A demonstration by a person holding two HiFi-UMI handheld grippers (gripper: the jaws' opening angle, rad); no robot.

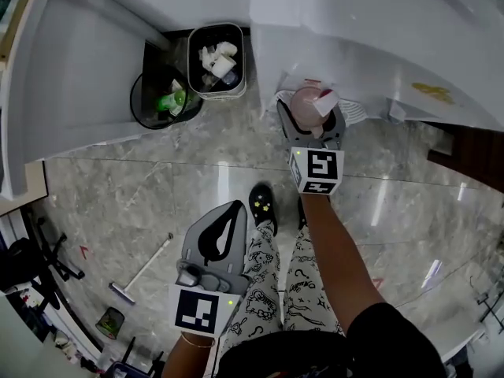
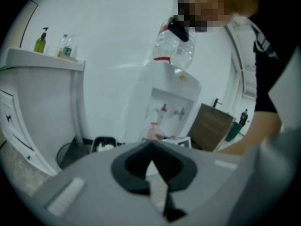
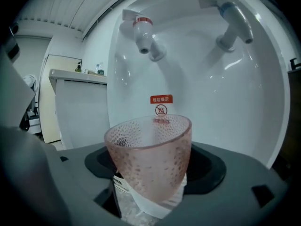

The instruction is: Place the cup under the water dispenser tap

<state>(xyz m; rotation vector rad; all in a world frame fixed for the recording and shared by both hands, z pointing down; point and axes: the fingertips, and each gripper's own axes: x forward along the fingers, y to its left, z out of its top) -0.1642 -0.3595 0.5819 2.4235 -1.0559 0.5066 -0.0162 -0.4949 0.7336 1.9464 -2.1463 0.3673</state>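
Observation:
My right gripper (image 1: 312,118) is shut on a pink dimpled cup (image 1: 313,103), holding it upright at the front of the white water dispenser (image 1: 354,30). In the right gripper view the cup (image 3: 149,161) stands between the jaws of the right gripper (image 3: 155,152), inside the dispenser recess. The red tap (image 3: 143,34) hangs above it, slightly left, and the blue tap (image 3: 233,25) is up to the right. My left gripper (image 1: 234,211) hangs low beside the person's leg, shut on nothing. Its own view shows the left gripper (image 2: 150,147) and, far off, the dispenser (image 2: 169,112) and the cup (image 2: 153,131).
A rectangular bin (image 1: 216,61) full of rubbish and a round black bin (image 1: 161,97) stand left of the dispenser, beside a white counter (image 1: 71,61). A brown cabinet (image 1: 468,152) stands at the right. The person's feet are on the marble floor (image 1: 142,203); a squeegee (image 1: 142,270) lies lower left.

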